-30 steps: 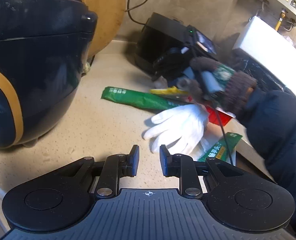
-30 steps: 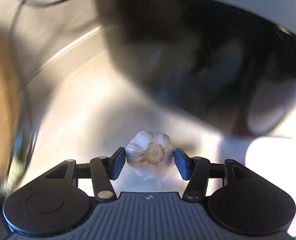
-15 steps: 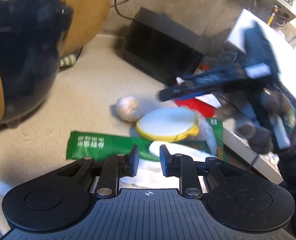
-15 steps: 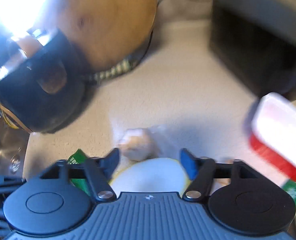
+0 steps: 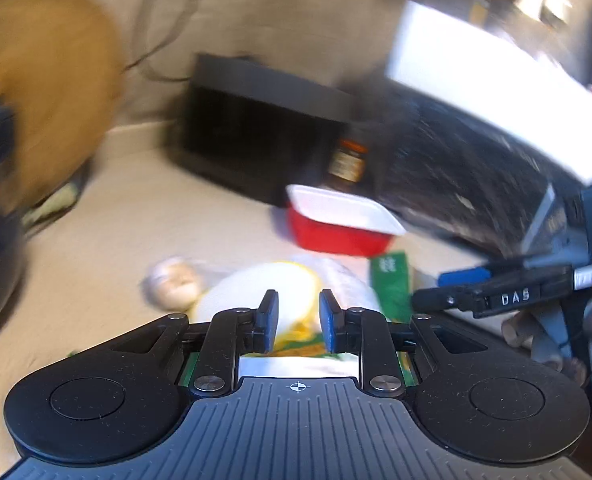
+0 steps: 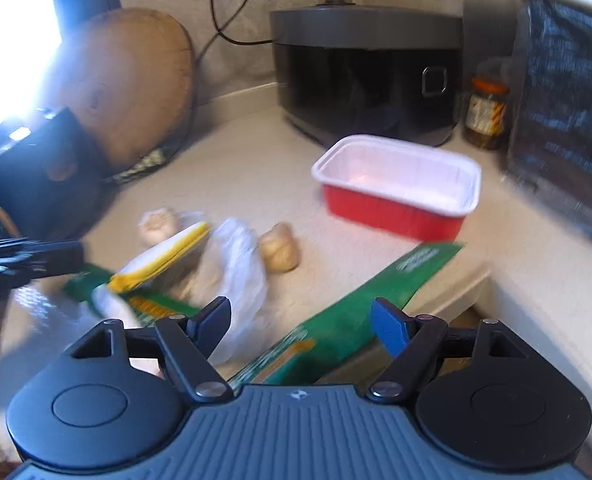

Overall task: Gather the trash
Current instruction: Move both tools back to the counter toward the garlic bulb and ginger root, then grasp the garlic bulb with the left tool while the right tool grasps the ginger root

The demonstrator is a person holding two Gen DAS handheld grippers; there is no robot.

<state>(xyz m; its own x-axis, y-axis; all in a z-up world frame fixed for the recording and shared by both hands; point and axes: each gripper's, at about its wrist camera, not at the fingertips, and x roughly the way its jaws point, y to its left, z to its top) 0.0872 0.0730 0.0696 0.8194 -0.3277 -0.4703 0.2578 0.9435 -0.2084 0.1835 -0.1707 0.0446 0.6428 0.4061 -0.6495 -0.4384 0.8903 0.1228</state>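
- The left wrist camera is looking low across the counter, tilted down, with the red tray ahead, right of centre.
- The right wrist camera is looking down more steeply, facing that tray from nearer.
- Both are sharing the tray, the dark cooker behind it, and the wooden board far left of it.

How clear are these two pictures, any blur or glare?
Left wrist view: heavy motion blur; the red tray and garlic bulb are smeared, only the left gripper is sharp. Right wrist view: milder blur, window glare blown out at top left, wrappers streaked.
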